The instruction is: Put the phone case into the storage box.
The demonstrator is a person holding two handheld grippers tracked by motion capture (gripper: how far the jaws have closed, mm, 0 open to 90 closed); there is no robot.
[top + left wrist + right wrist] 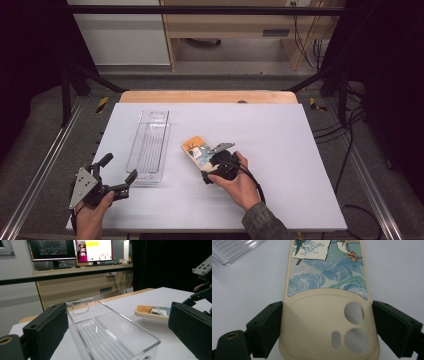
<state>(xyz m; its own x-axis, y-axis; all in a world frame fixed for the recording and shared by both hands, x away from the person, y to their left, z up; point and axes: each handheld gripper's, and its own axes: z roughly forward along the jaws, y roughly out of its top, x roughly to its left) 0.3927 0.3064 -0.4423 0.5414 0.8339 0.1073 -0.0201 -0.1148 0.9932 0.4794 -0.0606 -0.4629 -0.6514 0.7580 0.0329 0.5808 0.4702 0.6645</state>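
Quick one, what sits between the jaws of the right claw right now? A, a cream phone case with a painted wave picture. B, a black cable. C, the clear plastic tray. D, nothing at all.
A: in the right gripper view the cream phone case, camera cutouts nearest, lies between the jaws of the right claw, while the clear tray rests apart on the table.
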